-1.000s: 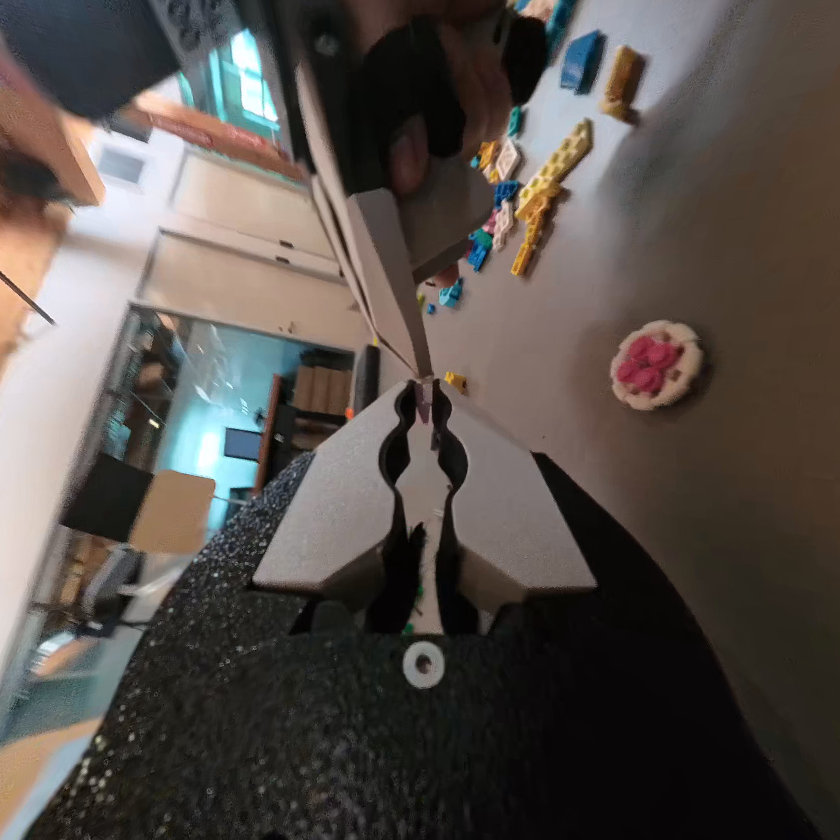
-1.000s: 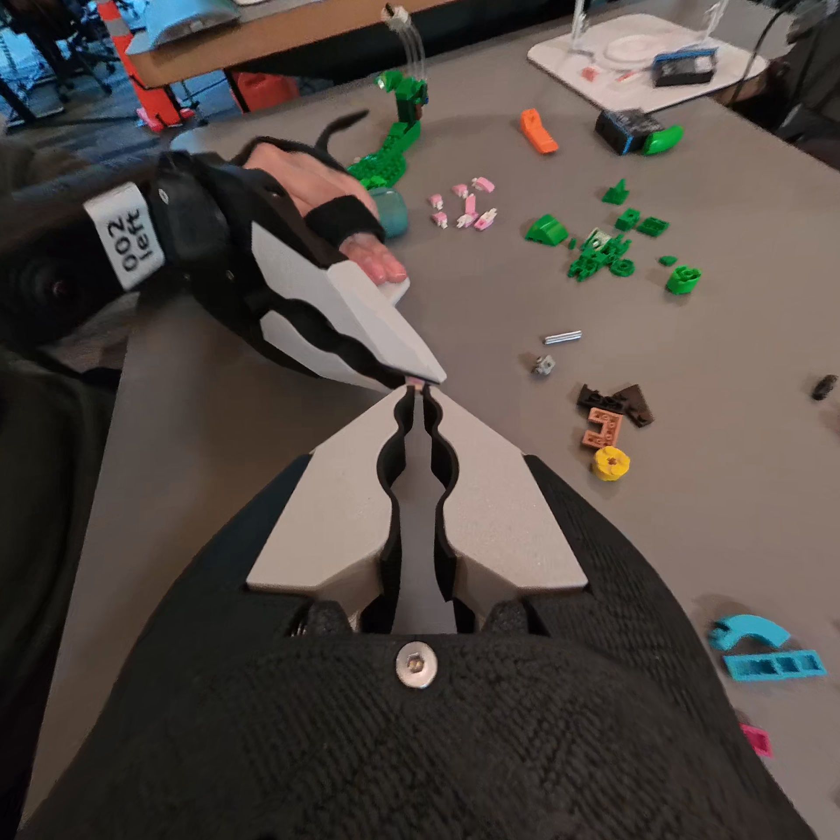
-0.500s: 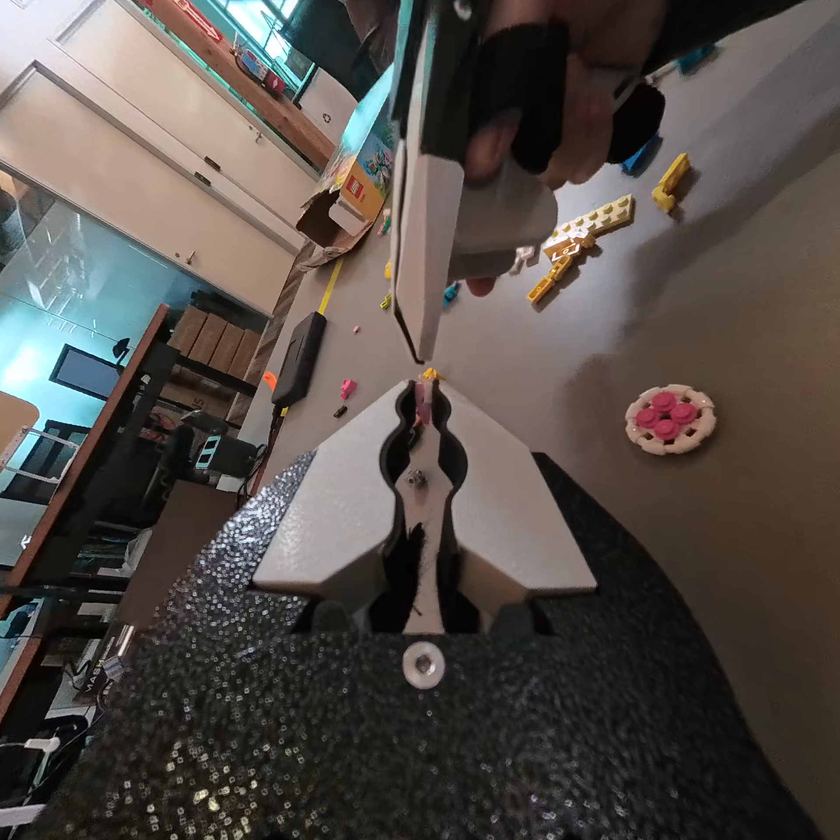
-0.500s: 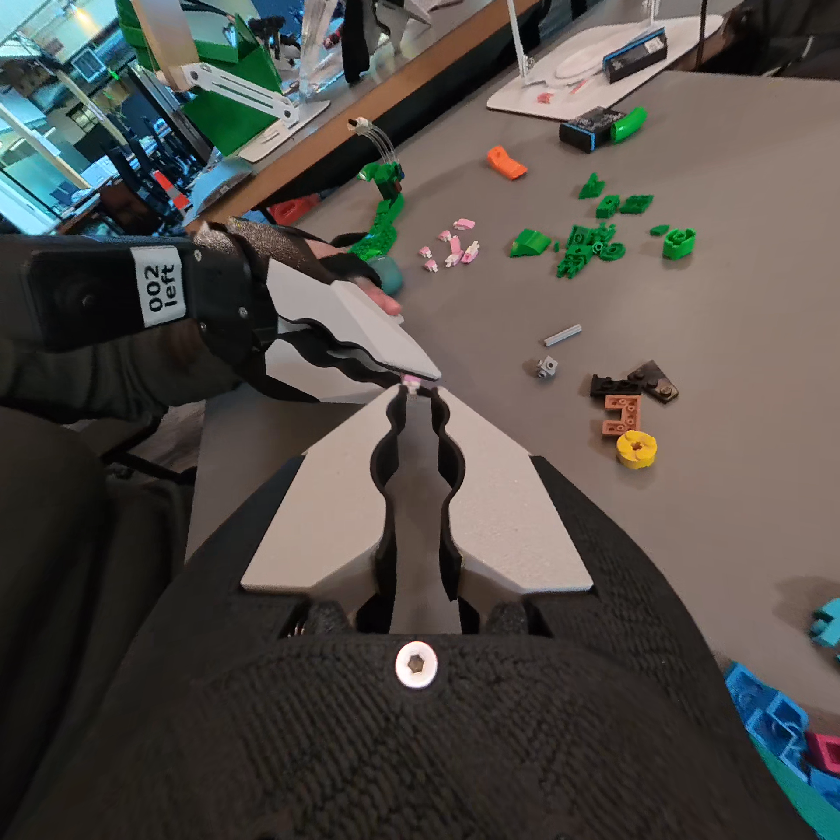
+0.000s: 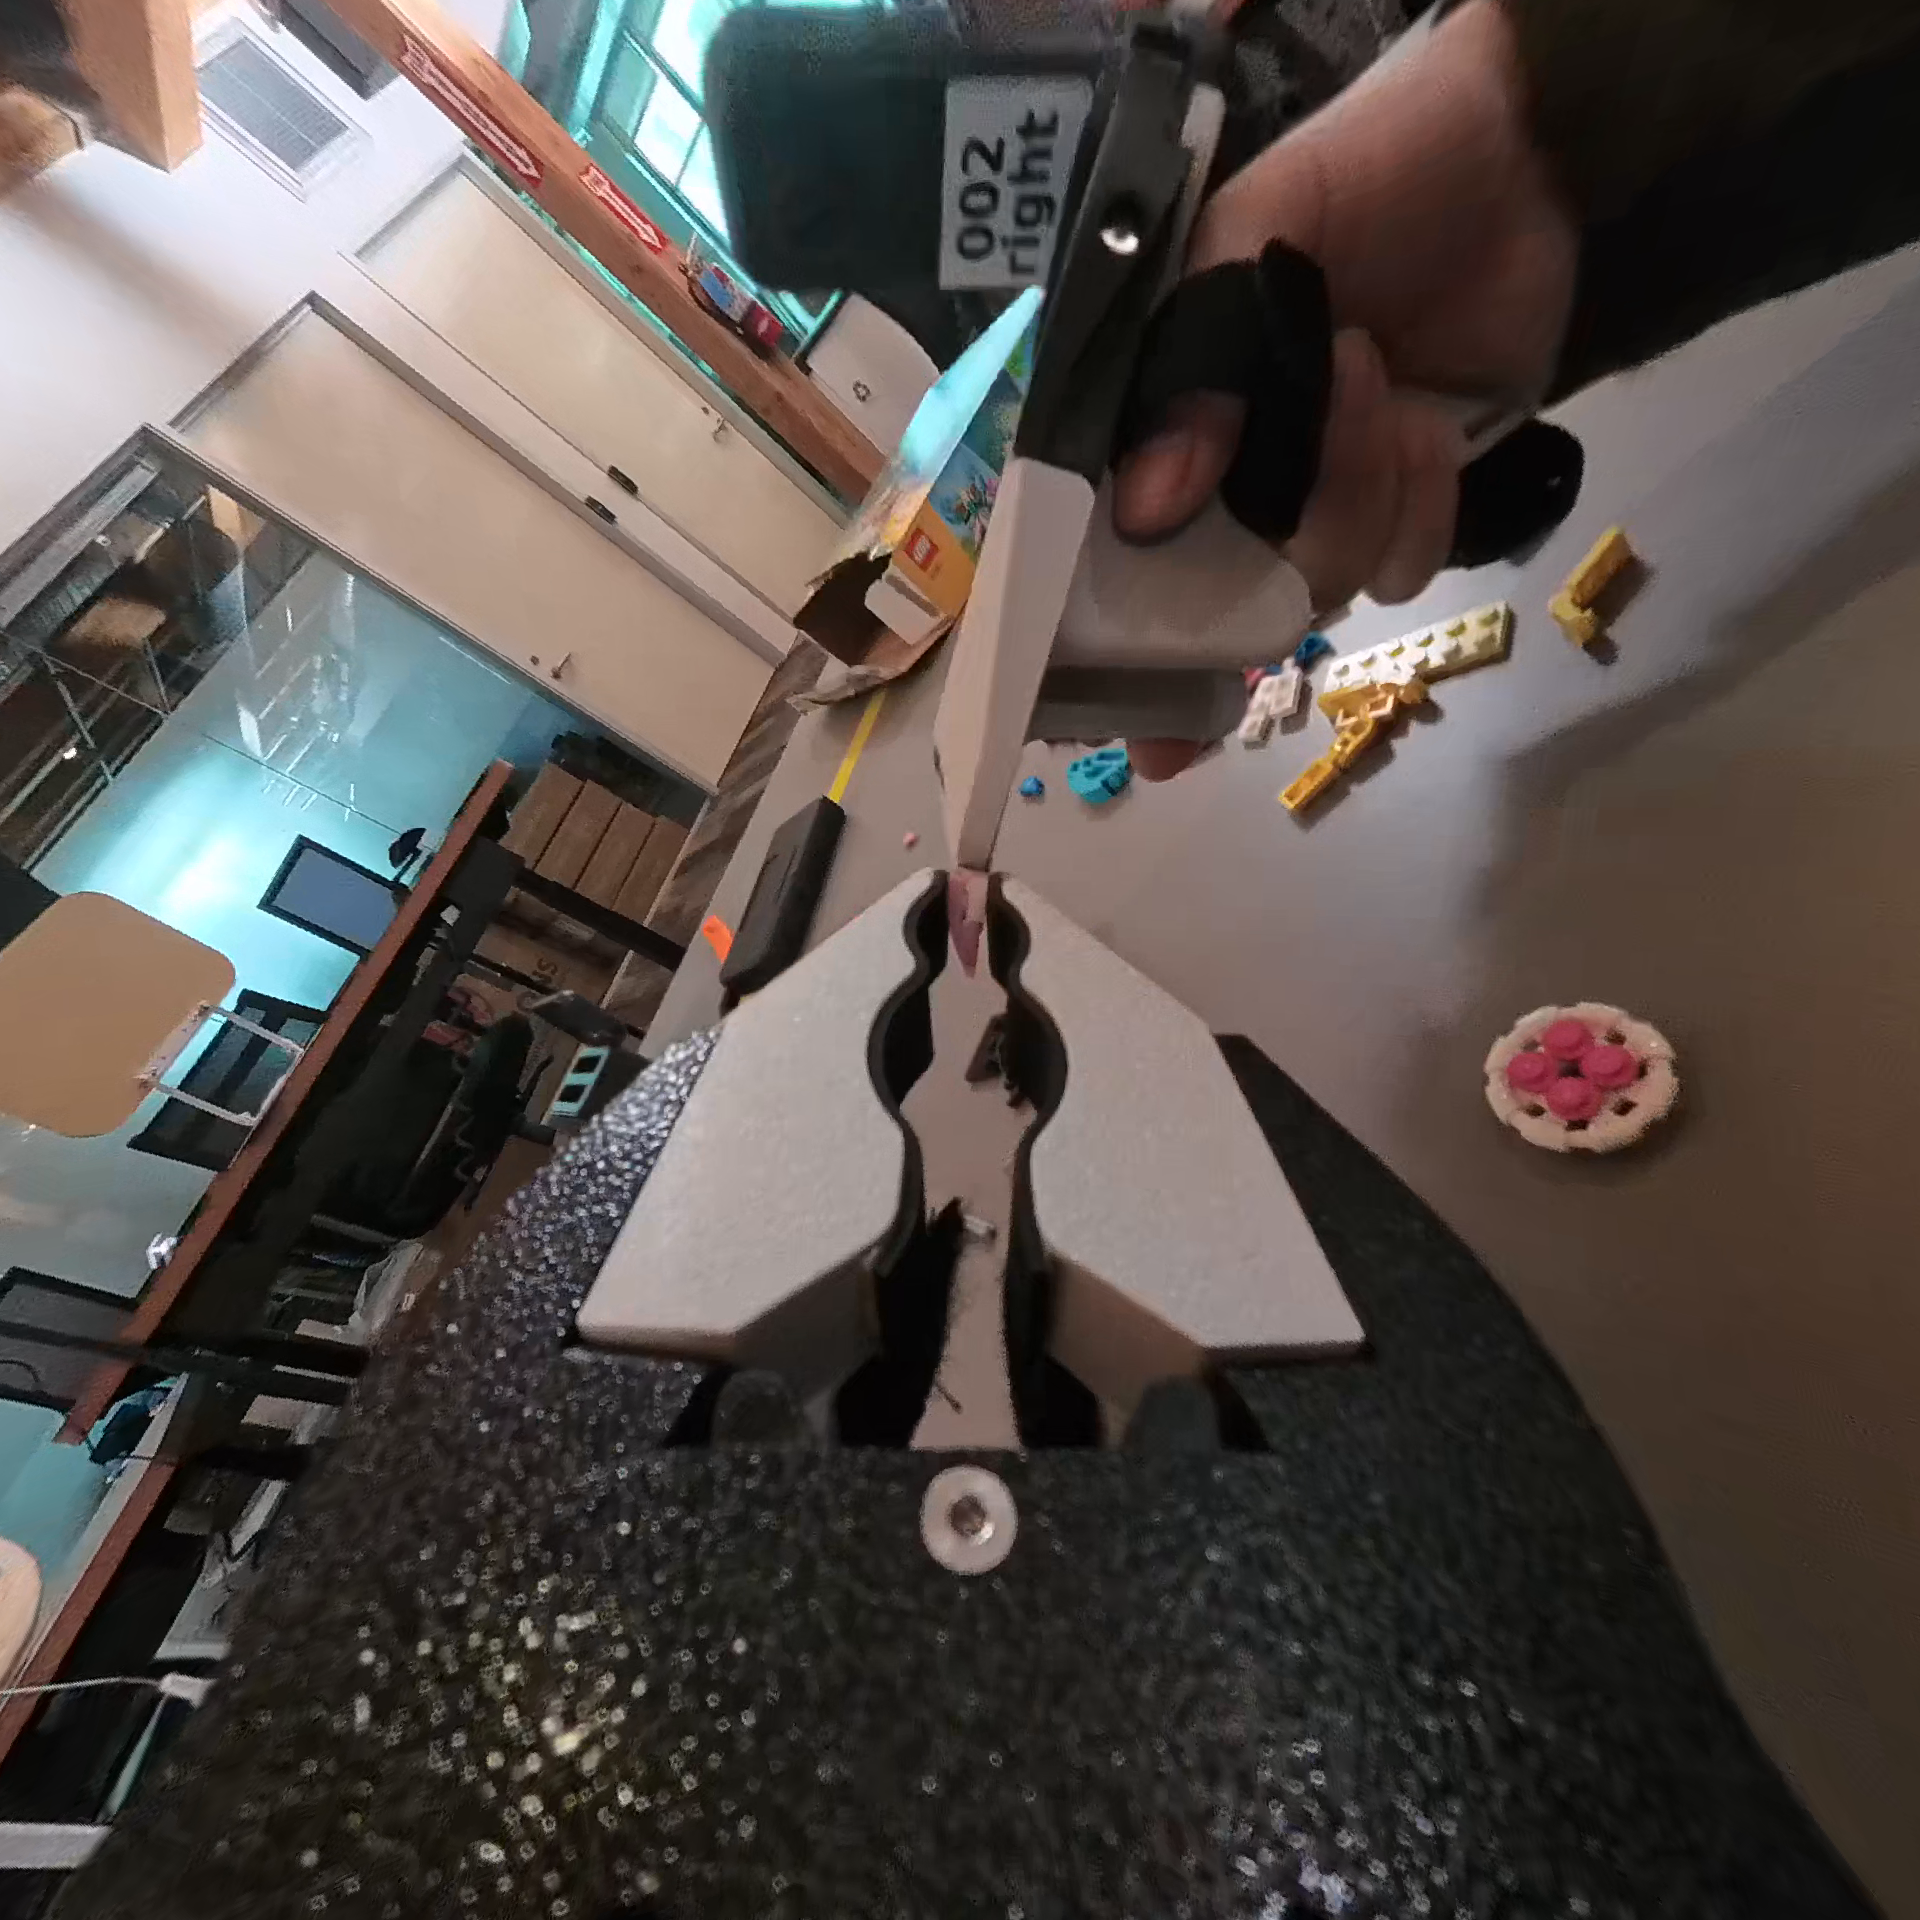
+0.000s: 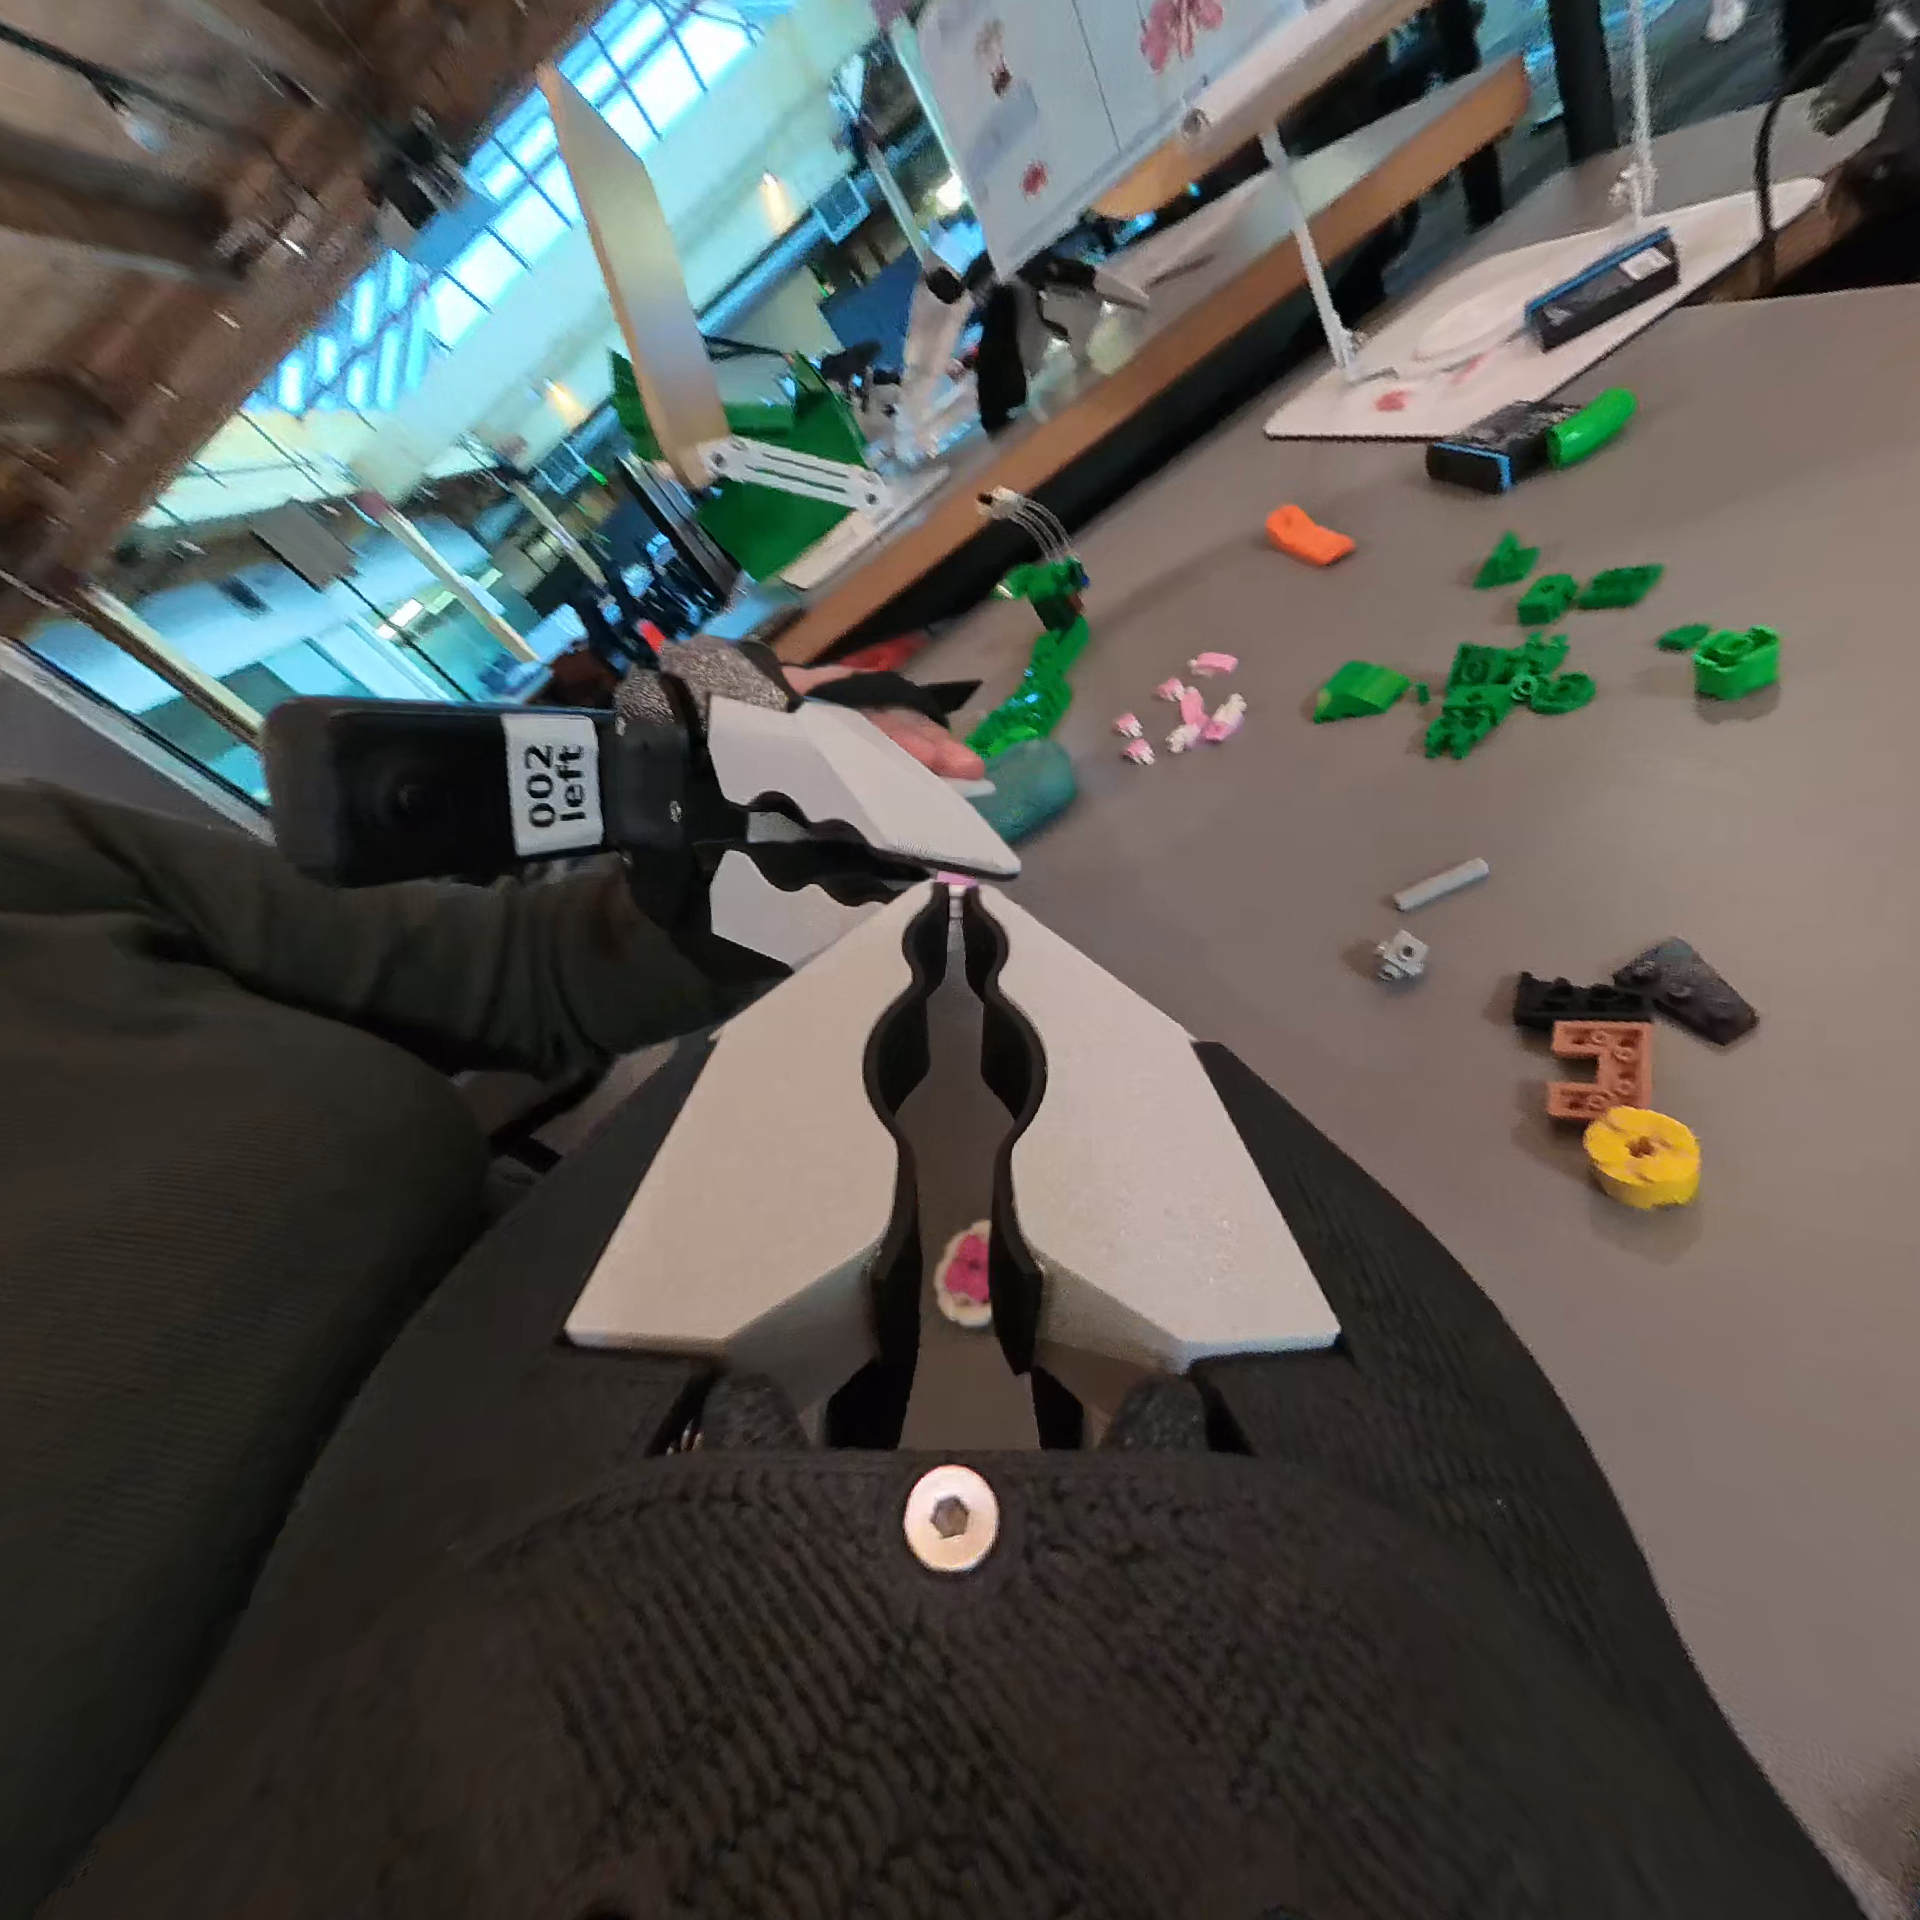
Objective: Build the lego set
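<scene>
One small pink piece (image 5: 964, 920) sits pinched between the tips of our left gripper (image 5: 968, 883), held up in the air above the grey table (image 5: 1558, 1351). Our right gripper (image 6: 954, 902) meets it tip to tip: its fingers are drawn nearly together, and a speck of pink (image 6: 954, 889) shows right at their tips, though we cannot tell whether they truly grip it or only touch it.

In the left wrist view, the right gripper (image 5: 971, 847) comes down from above, a hand (image 5: 1382, 343) wrapped round its handle. To the right on the table lies a white round plate with pink studs (image 5: 1579, 1075); farther off are yellow pieces (image 5: 1382, 691) and a cyan piece (image 5: 1098, 774).

In the right wrist view, the left gripper (image 6: 977, 868) reaches in from the left. Beyond it on the table lie a green build (image 6: 1039, 665), small pink pieces (image 6: 1184, 712) and loose green pieces (image 6: 1496, 681); nearer on the right sit a grey stub (image 6: 1401, 956), black pieces (image 6: 1631, 997), a brown bracket (image 6: 1600, 1070) and a yellow round piece (image 6: 1642, 1155).
</scene>
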The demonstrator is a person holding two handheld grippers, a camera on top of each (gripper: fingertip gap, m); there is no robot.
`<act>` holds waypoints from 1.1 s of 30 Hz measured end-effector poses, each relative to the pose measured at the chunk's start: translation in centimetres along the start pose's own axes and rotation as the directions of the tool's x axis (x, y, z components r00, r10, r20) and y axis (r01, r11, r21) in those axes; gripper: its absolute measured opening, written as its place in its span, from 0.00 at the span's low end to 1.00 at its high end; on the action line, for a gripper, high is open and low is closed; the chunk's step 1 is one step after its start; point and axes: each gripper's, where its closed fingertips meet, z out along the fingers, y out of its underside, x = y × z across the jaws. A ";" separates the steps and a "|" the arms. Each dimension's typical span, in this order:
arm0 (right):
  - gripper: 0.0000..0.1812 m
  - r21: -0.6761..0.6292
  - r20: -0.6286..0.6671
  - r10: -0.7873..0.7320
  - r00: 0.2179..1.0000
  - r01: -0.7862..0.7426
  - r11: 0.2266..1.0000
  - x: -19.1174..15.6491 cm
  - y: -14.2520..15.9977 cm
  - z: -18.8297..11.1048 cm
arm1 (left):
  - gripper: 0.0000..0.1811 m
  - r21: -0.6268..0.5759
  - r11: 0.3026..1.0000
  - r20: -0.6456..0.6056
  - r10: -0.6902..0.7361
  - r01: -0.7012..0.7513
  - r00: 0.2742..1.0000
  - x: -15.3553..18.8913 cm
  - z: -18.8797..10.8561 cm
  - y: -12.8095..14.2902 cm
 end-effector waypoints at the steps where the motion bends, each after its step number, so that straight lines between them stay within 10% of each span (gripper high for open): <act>1: 0.01 0.010 0.021 0.010 1.000 -0.010 1.000 -0.2 -0.2 -0.1 | 0.02 0.007 1.000 -0.002 -0.005 0.005 1.000 -0.1 -0.1 -0.3; 33: 0.00 0.120 0.120 0.102 0.987 -0.116 0.986 -1.6 -1.9 0.1 | 0.03 -0.013 0.960 0.204 0.276 -0.279 0.939 -2.2 -1.2 -1.5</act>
